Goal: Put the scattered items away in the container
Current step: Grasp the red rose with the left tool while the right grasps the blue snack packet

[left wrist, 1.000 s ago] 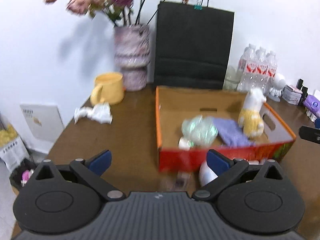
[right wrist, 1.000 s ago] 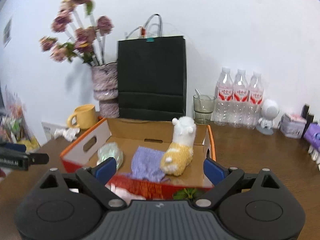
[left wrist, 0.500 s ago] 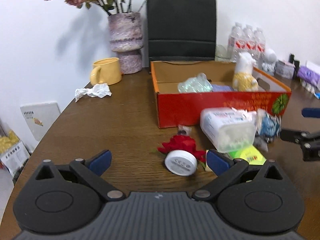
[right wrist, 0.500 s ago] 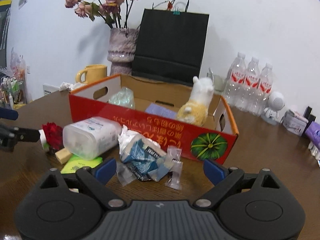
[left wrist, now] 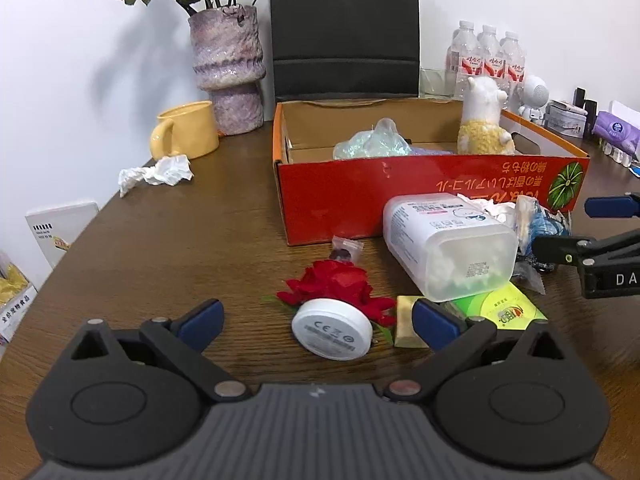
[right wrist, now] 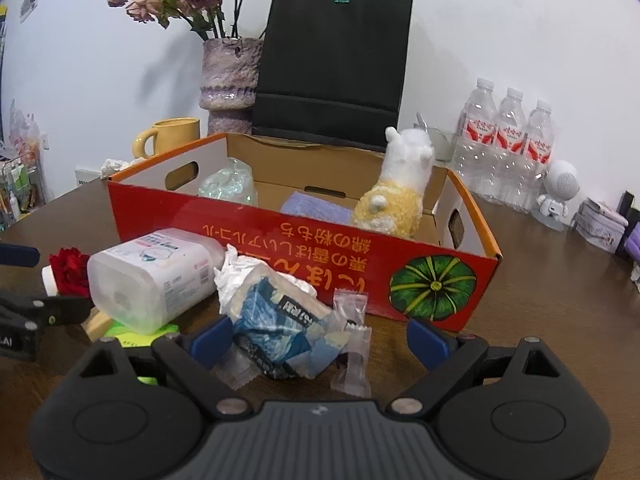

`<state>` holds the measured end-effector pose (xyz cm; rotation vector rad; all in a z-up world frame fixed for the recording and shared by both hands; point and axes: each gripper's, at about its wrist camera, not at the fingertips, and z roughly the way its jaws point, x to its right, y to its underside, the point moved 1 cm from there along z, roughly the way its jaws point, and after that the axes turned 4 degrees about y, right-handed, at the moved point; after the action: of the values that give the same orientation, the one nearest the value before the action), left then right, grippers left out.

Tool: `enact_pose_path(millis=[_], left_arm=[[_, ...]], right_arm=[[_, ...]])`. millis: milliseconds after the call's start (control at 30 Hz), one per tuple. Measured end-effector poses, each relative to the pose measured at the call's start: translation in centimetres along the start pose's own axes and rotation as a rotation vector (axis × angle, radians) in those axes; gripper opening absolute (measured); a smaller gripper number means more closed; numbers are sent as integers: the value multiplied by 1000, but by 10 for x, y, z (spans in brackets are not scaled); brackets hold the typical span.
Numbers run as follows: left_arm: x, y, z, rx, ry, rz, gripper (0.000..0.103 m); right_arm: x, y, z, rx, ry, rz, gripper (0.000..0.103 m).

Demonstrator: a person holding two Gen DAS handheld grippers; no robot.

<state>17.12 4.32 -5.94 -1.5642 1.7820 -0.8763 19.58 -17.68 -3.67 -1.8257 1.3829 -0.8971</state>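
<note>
The box (left wrist: 400, 184) wall hides the lower parts of the plush (left wrist: 484, 124), the clear bag (left wrist: 372, 146) and the purple cloth (right wrist: 316, 210) inside. The tub (left wrist: 444, 244) covers part of the green packet (left wrist: 500, 308) and of the blue wrapper (right wrist: 280, 320). The disc (left wrist: 332, 334) overlaps the red flower (left wrist: 336, 284). In the left view the bag (left wrist: 344, 28) top and the right tongs (left wrist: 612, 236) are cut off by the edge. Label print on the tub is too small to read
</note>
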Motion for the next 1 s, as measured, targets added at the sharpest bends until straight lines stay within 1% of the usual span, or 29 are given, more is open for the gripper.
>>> enact_pose_path(millis=[33,100,133,200,233,267,333,367,433,467,600,700,867,1000], left_arm=[[0,0,1,2,3,-5,100],[-1,1,2,7,10,-16,100],[-1,1,2,10,11,-19,99],[0,1,2,18,19,-26,95],[0,1,2,22,27,-31,89],[-1,1,2,25,38,-38,86],[-3,1,1,26,67,-55,75],[-4,1,1,28,81,-63,72],[-6,2,0,32,106,-84,57],[-6,2,-1,35,110,-91,56],[-8,4,-3,45,117,-112,49],[-10,6,-6,51,103,-124,48],[-19,10,-11,66,91,-183,46],[-21,11,-20,101,73,-196,46]], right_arm=[[-1,-1,1,4,0,-4,93],[-1,-1,2,5,-14,-8,89],[-2,-1,2,4,-22,-8,86],[-4,0,3,0,-26,-23,84],[-5,0,3,-2,-32,-27,74],[-5,0,4,-8,-46,-25,61],[-4,1,5,-23,-69,-10,51],[-4,2,6,-27,-74,-6,45],[-3,3,5,-28,-78,6,40],[-2,4,3,-24,-80,13,37],[2,5,-7,17,-74,38,33],[6,5,-12,41,-66,60,33],[14,6,-18,62,-60,107,33],[20,6,-25,82,-59,139,33]])
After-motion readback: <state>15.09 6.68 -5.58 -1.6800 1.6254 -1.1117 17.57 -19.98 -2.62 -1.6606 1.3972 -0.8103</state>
